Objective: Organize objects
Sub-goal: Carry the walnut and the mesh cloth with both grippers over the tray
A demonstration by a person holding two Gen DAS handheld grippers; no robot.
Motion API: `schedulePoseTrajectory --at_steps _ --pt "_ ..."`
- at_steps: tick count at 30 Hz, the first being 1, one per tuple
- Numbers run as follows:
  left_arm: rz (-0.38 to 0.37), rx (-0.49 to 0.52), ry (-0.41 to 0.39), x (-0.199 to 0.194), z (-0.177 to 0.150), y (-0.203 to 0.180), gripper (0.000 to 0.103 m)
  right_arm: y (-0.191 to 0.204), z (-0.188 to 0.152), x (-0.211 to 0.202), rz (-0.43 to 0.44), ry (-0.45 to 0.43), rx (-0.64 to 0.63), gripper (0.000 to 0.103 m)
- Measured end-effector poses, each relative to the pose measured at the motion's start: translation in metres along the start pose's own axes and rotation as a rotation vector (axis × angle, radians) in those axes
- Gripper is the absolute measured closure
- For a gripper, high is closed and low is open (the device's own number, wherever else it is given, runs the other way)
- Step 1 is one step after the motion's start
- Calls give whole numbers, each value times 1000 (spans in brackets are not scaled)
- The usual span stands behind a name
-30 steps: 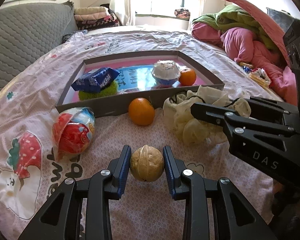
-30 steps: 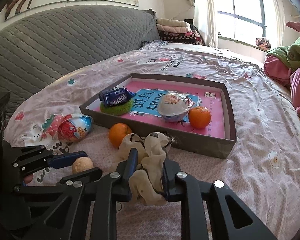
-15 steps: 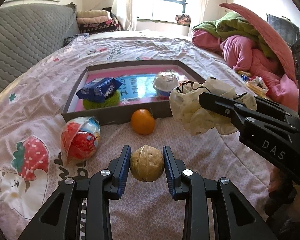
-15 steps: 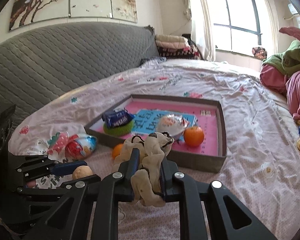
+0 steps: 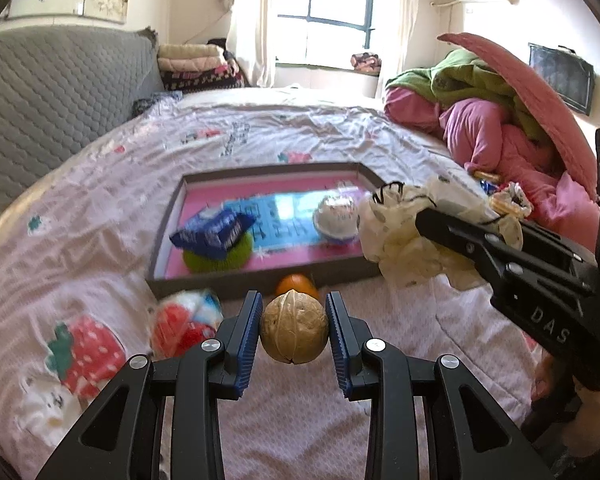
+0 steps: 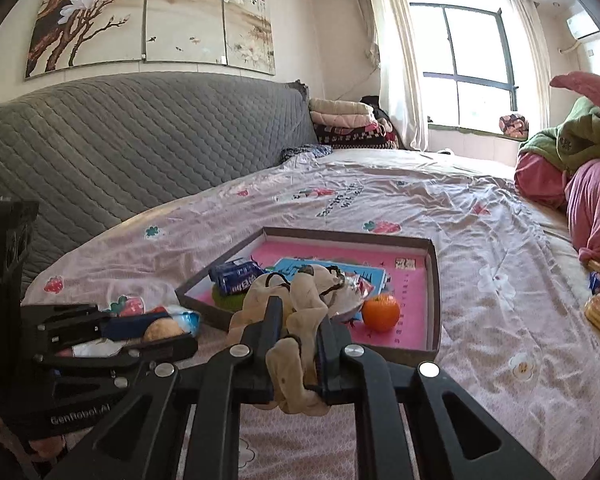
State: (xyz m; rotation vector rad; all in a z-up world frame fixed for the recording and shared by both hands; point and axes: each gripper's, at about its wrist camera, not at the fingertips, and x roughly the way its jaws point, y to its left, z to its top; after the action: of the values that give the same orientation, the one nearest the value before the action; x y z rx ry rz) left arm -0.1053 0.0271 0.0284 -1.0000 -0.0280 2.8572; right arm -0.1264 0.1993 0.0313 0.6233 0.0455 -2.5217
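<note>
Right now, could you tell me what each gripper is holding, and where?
Left gripper: walnut, pinched across its sides. Right gripper: cream cloth, clamped at its bunched lower part.

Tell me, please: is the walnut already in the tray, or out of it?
Out. The walnut is clamped between the left tongs, above the bedsheet, short of the tray.

A tan, wrinkled walnut (image 5: pixel 293 328) hangs pinched above the bedsheet. A crumpled cream cloth (image 6: pixel 300 320) with dark cord is held bunched near the grey tray (image 6: pixel 434 292), which holds an orange (image 6: pixel 380 312), a blue packet (image 6: pixel 236 276) and a foil-lidded cup (image 5: pixel 336 220).
</note>
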Motion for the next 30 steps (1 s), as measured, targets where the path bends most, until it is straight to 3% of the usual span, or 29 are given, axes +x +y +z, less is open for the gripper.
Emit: schedulePoseTrajectory --at_steps 18,30 --pt "22 -6 -61 14 39 32 70 -13 14 6 -51 -63 -3 88" --pt "24 20 -85 30 53 34 70 -26 21 15 -90 -68 2 88"
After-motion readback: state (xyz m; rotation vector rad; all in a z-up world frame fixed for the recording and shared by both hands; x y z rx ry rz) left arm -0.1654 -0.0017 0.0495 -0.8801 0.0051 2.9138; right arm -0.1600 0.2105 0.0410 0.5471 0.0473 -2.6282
